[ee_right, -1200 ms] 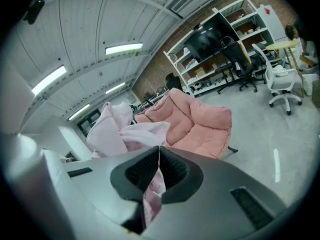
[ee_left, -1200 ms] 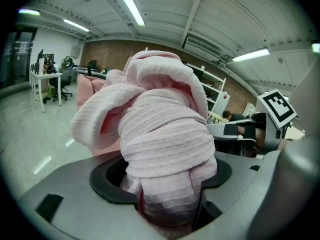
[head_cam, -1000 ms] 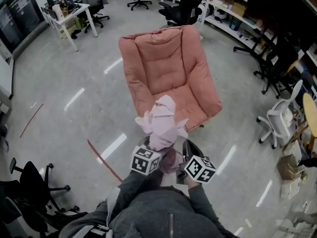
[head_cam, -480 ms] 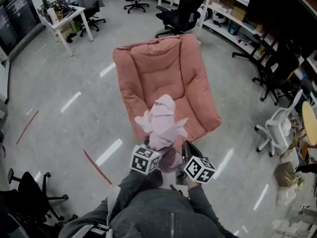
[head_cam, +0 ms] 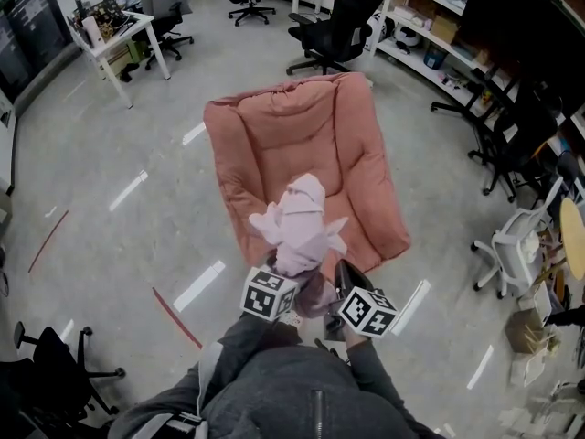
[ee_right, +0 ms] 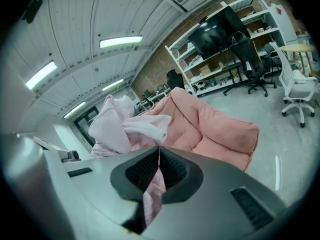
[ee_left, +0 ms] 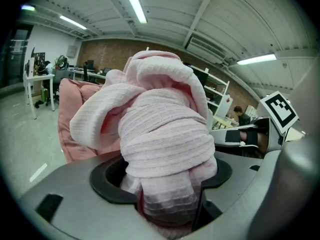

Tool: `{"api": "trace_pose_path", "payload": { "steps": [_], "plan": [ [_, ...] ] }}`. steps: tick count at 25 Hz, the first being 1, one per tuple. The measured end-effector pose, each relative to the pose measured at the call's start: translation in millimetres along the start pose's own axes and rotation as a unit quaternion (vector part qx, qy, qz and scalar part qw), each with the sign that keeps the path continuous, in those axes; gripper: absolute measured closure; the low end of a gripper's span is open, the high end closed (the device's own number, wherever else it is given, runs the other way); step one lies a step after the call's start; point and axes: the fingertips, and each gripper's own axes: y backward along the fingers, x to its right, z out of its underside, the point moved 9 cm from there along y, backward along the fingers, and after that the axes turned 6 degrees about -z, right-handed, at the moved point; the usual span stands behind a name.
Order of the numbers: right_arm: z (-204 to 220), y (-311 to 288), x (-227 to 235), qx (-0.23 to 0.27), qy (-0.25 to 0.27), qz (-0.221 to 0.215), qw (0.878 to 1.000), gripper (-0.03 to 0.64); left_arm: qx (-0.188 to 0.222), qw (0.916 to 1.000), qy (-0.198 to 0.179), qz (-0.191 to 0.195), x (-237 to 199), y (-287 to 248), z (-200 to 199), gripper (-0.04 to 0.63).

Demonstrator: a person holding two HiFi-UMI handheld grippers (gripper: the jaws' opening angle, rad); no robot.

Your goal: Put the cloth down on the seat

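Cloth (head_cam: 297,227), bunched, held aloft near front edge of seat (head_cam: 366,213), not yet on it. L. claw (ee_left: 167,206) clamps thick wad, jaws wide; r. claw (ee_right: 157,170) nearly closed on thin fold, so bundle cannot sag.

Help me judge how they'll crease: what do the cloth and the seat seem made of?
The cloth: probably soft cotton-like weave, matte pink; fine ribbed waffle texture shows. The seat: apparently plush suede-like fabric over padding, matte salmon; quilted seams, puffy cushions.

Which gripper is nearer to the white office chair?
Right. The right gripper holds the cloth on the side toward the white office chair; the left gripper holds it on the far side.
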Motion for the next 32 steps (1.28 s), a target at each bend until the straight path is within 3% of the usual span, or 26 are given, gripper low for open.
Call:
{"api": "trace_pose_path", "payload": {
  "steps": [9, 15, 21, 32],
  "plan": [
    [-4.0, -28.6, 4.9, -0.003, -0.001, 0.002, 1.000, 0.604, -0.002, 1.0000, -0.002, 0.006, -18.4, -23.3, -10.8, 0.252],
    [0.6, -25.9, -1.3, -0.017, 0.039, 0.010, 0.999, 0.604, -0.015, 0.9998, 0.011, 0.012, -17.6, -23.3, -7.9, 0.252],
    [2.2, -21.1, 14.9, -0.016, 0.022, 0.015, 1.000, 0.604, -0.016, 0.9997, 0.017, 0.006, -15.2, -27.8, -3.6, 0.252],
    [-33.6, -56.5, 41.2, -0.024, 0.017, 0.007, 1.000, 0.604, -0.014, 0.9994, 0.029, -0.012, -30.4, -65.9, -29.4, 0.252]
  ]
}}
